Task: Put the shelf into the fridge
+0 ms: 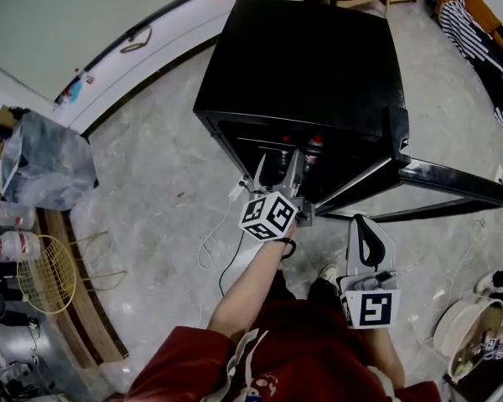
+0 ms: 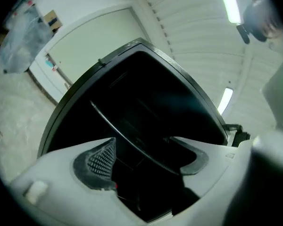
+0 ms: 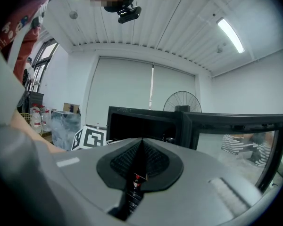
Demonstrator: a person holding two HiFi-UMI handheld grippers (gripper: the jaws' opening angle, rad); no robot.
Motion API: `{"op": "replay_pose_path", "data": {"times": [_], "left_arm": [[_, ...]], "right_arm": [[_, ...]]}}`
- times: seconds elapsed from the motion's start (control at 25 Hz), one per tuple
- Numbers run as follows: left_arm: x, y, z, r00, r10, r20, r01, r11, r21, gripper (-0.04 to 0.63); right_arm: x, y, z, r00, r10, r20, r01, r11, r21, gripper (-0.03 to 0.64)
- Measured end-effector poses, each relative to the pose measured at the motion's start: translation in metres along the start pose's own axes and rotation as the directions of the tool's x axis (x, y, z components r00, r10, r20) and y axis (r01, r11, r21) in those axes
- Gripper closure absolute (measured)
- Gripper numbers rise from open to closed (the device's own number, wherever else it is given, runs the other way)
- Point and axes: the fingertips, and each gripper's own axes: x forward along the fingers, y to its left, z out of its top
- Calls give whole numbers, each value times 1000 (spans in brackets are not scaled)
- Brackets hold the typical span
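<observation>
In the head view you stand at the near side of the black fridge (image 1: 302, 65), whose door (image 1: 453, 187) hangs open to the right. Your left tongs (image 1: 277, 172) reach into the dark opening, while your right tongs (image 1: 365, 224) hang back close to your body, well apart from the fridge. In the left gripper view the left tongs are spread wide and nothing is pinched. The shelf (image 2: 132, 142) shows as a thin dark edge running slantwise across the fridge interior, crossing the gap between the pads without either pad pressing on it. In the right gripper view the right tongs are pressed together and empty, looking across at the open fridge and its door from the near side. Judging by this, the shelf is already inside and let go of. Whether it sits level on its rails you cannot tell in that darkness. What is left is probably drawing your left tongs out, and perhaps shutting the door.
</observation>
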Motion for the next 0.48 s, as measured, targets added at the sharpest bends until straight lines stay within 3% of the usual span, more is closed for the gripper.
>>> {"op": "replay_pose_path", "data": {"times": [0.08,0.24,0.36,0.48], "left_arm": [[0,-8,0,1000,1,-19,2,988,153,245],[3,-18,-6,998,10,-54,13,915,402,234],[7,-16,-15,995,43,-86,6,869,495,201],[11,-12,-20,993,70,-94,-8,844,536,198]], "right_arm": [[-1,-1,0,1000,-6,2,6,1000,3,617],[-3,-3,-1,1000,-12,-5,12,1000,6,617],[-4,-6,0,1000,-23,-3,23,1000,7,617],[-4,-8,0,999,-32,-9,32,999,2,617]]}}
